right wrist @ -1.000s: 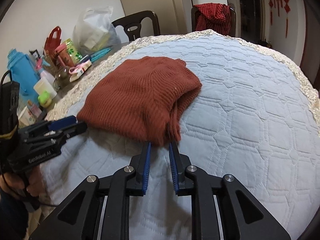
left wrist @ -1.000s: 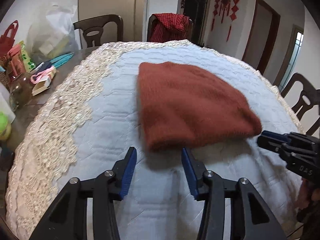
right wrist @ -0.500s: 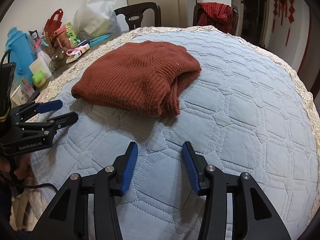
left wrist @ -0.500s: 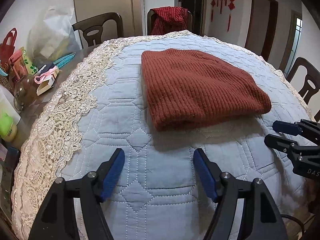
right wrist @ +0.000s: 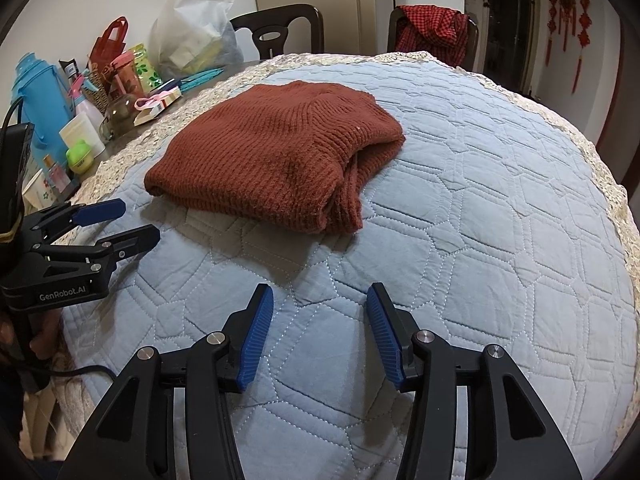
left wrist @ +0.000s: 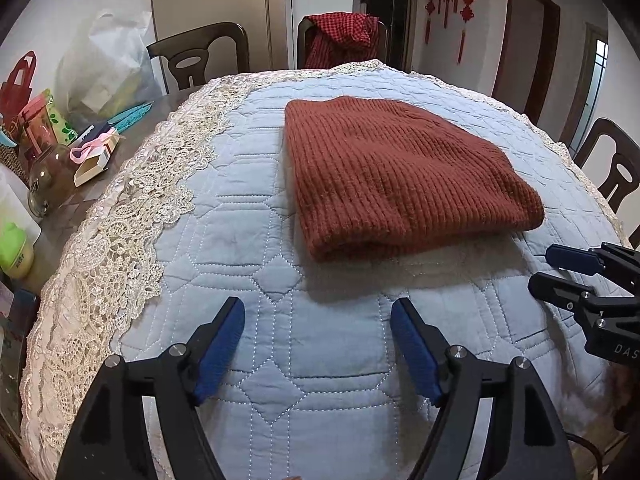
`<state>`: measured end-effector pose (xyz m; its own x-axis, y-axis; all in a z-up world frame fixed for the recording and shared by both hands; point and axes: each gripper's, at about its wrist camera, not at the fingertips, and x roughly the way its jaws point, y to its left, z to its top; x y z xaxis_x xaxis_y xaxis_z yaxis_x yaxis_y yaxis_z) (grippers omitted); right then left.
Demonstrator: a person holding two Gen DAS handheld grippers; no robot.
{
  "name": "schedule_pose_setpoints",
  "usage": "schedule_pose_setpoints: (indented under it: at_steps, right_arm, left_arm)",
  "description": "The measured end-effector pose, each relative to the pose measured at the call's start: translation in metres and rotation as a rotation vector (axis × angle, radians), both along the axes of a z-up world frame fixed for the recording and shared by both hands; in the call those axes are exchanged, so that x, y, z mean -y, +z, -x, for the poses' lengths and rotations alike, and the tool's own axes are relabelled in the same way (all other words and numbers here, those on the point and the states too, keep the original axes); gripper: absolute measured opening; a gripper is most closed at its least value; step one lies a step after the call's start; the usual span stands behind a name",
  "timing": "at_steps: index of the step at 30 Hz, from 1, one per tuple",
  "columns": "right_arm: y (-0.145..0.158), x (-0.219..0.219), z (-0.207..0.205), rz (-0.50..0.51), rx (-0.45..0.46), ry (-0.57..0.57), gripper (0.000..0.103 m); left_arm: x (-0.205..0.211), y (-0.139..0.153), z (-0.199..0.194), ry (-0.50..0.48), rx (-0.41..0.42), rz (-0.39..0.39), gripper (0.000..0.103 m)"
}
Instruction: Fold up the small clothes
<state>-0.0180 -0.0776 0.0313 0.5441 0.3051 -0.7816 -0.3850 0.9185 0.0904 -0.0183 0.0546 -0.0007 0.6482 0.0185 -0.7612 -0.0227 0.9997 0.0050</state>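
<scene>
While the rust-red knitted sweater [left wrist: 404,176] lies folded into a thick rectangle on the pale blue quilted cover [left wrist: 248,216], both pairs of tongs hang just short of it with nothing between their blue pads. On the left tongs [left wrist: 318,322] the jaws have just been opening and now stand wide over bare quilt, the sweater's near folded edge a little beyond the fingertips. The right tongs [right wrist: 320,308] have likewise just been opening; their jaws are parted and empty, and the sweater's stacked open edges [right wrist: 348,200] lie ahead of them and slightly to the left in the right wrist view. Each tool shows in the other's camera: the right one enters the left wrist view from the right edge, its jaws apart beside the sweater's right corner, and the left one enters the right wrist view from the left edge, near the sweater's left corner without touching it. A cream lace border [left wrist: 120,216] runs along the cover's edge. Beyond it the desk [left wrist: 68,216] carries a white plastic bag [left wrist: 108,64], a glass jar [left wrist: 52,184] and a blue thermos [right wrist: 36,104]. Behind it, a red checked cloth [left wrist: 344,36] hangs over a dark chair [left wrist: 200,56].
</scene>
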Motion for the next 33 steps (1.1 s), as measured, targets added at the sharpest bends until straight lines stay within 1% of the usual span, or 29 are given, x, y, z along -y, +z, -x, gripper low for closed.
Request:
schedule_pose_setpoints:
  at_steps: [15,33]
  right_arm:
    - [0.0005,-0.0015,0.0009,-0.002,-0.001,0.0,0.051]
    - [0.0007,-0.0017,0.001,-0.002,-0.001,0.0,0.051]
  left_arm:
    - [0.0021,-0.0005,0.0,0.014,-0.007,-0.009,0.081]
    - [0.0018,-0.0005,0.0002,0.016,-0.009,-0.008,0.081]
